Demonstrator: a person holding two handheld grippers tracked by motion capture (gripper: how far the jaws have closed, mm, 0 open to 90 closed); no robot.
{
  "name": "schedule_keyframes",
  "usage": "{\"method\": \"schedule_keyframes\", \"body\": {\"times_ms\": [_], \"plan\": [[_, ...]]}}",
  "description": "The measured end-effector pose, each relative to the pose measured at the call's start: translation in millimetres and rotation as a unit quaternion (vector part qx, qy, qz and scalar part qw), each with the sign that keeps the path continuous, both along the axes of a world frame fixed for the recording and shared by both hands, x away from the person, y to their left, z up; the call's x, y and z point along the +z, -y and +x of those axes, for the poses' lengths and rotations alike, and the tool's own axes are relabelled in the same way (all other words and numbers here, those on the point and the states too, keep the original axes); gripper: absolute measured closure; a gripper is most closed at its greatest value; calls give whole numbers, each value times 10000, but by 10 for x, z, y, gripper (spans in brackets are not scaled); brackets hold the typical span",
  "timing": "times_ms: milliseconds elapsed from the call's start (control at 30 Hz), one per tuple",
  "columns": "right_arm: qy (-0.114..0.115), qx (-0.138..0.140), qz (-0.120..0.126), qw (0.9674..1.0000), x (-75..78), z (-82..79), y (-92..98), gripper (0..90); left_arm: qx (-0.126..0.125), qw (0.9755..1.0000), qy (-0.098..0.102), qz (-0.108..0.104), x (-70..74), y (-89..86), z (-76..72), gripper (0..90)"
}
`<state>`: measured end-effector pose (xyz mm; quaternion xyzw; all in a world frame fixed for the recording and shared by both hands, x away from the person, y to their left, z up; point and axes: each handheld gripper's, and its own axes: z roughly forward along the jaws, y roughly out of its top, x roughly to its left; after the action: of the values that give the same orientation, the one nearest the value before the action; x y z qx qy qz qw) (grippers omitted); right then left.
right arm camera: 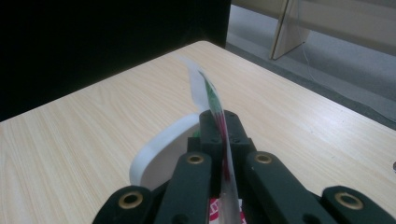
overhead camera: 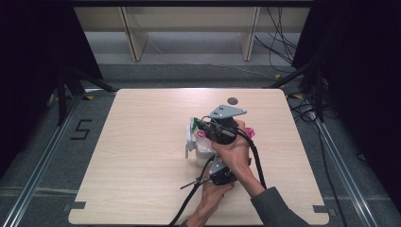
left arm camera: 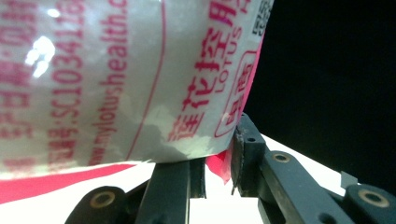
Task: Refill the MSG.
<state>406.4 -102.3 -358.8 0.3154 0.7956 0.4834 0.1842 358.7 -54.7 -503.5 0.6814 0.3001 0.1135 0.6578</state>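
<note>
Packet (right arm camera: 219, 116) edge between right claw (right arm camera: 219, 122) jaws

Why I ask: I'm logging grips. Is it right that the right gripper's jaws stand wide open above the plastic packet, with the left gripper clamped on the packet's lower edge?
Not quite. The right gripper is not open: the right gripper view shows its jaws shut on the top edge of the plastic packet. The rest holds: the left gripper is clamped on the packet's lower edge.
</note>
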Motion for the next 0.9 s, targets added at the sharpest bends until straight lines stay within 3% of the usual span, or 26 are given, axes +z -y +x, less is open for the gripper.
{"method": "schedule_keyframes", "body": {"times_ms": [33,67,100,133,200,300,400,467,500,533,633,700,767,833,900], "plan": [[-4,-41,34,10000,1,0,1,900,8,10000,-23,-26,9,-1,-5,775],[40,-53,110,9999,1,1,-2,900,-59,9998,66,197,15,-35,4,775],[-31,14,102,9999,25,-12,11,900,16,9997,46,240,20,-30,-4,775],[-12,20,69,10000,25,-17,9,900,43,10000,-42,46,22,-5,-15,775],[43,14,-31,10000,0,-7,-8,900,37,10000,-58,40,12,2,-16,775],[-27,-7,85,10000,7,-3,5,900,48,9999,-45,-141,7,13,-11,775],[-51,39,67,10000,10,-12,-1,900,23,9999,-41,-144,8,14,-15,775],[-76,17,29,10000,14,-19,-4,900,60,10000,-57,21,19,-6,-17,775],[-53,-17,101,9999,11,-17,-10,900,39,9999,-21,-163,10,12,-6,775],[-34,45,112,9999,16,-7,-3,900,60,9998,-39,-205,13,17,-6,775],[3,-21,-4,10000,-3,-13,-24,900,31,10000,10,-31,2,0,2,775],[62,49,-51,10000,15,-3,-13,900,60,9998,-29,-160,15,6,-6,776],[0,28,102,9999,21,-18,-21,900,39,10000,32,-63,17,-7,1,775],[85,97,-48,9999,8,-9,-27,900,72,9998,-48,-182,10,18,-11,776],[41,44,-37,10000,10,-9,-24,900,58,9999,-32,-142,15,3,-9,775]]}}
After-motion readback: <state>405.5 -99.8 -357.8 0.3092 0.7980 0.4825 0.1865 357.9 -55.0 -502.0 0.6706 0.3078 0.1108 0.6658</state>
